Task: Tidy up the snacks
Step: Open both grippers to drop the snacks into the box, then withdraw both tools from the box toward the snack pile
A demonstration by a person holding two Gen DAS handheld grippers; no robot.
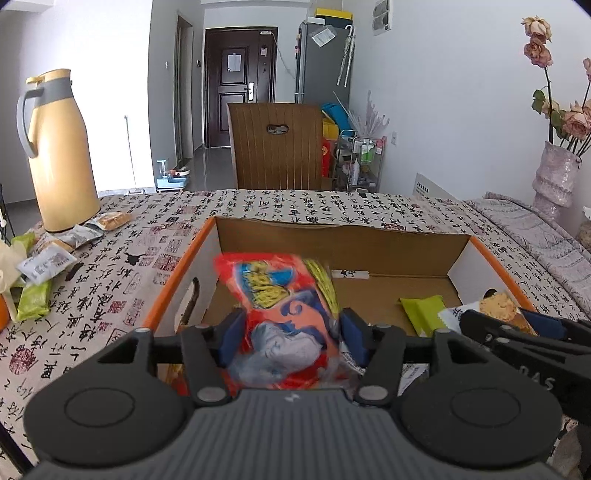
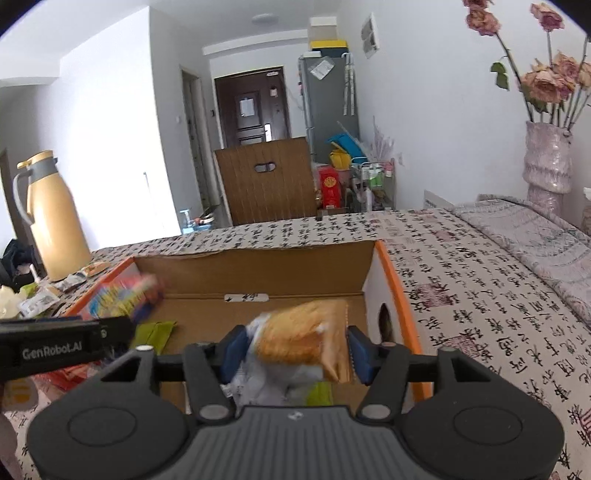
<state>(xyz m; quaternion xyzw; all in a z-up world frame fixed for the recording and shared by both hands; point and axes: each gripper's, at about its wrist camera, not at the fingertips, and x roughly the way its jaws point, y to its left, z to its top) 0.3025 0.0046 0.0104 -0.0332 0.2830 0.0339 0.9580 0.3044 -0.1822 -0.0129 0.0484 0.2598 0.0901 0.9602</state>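
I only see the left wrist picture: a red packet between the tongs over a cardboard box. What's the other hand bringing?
Observer: A biscuit packet lies between the right tongs, over the cardboard box; it is blurred, and the pads look just clear of it.
Operator: Has the box's right wall a hole like the left one?
Observer: Yes, a hand hole is cut in it.
Operator: Anything overhead?
Observer: A round ceiling lamp.
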